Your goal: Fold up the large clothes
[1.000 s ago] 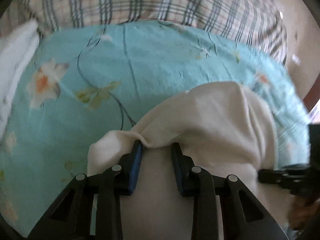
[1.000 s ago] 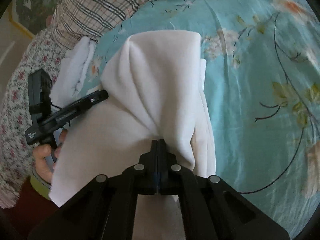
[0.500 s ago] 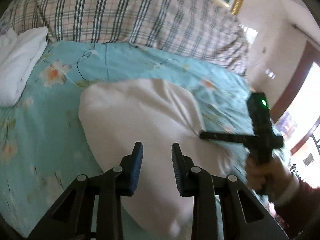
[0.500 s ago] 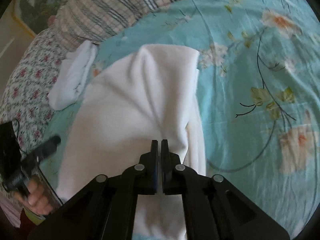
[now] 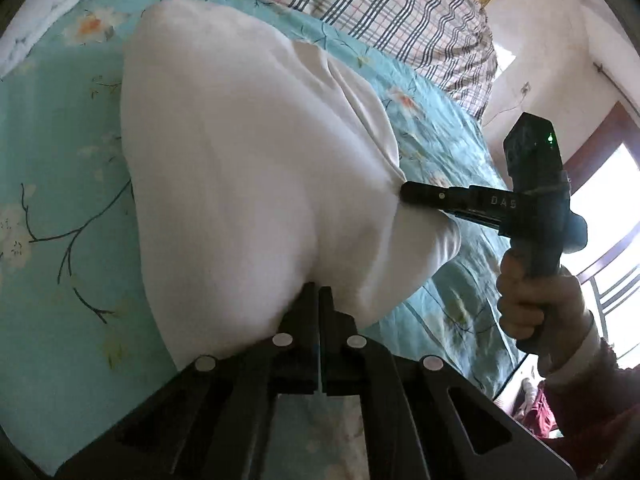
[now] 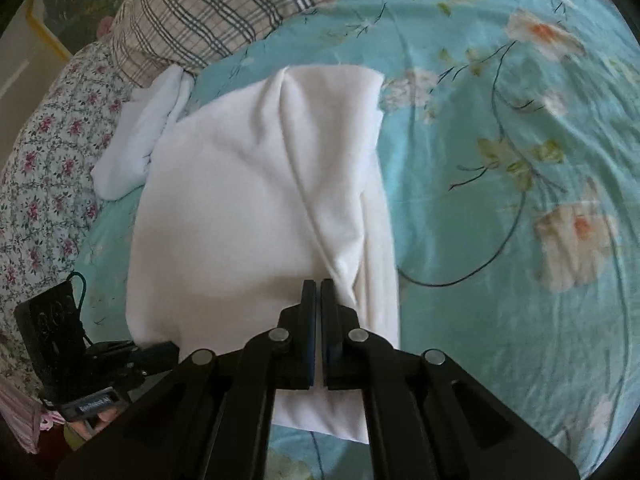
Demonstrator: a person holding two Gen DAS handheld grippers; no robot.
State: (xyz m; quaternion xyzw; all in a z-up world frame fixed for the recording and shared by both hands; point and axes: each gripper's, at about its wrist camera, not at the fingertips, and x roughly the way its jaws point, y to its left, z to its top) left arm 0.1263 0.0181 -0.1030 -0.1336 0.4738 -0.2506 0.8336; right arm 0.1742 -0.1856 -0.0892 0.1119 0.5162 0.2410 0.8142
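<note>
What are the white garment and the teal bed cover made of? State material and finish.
White garment: soft matte knit, probably cotton; it drapes in rounded folds without shine. Teal bed cover: thin woven printed fabric, likely cotton or a blend; flat floral print, fine creases.

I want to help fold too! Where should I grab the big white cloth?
Probably take the white cloth at its two near corners, coming from the near edge as the left tool and right tool do. It lies flat on the bedsheet, so pinching corners keeps the edge straight.
</note>
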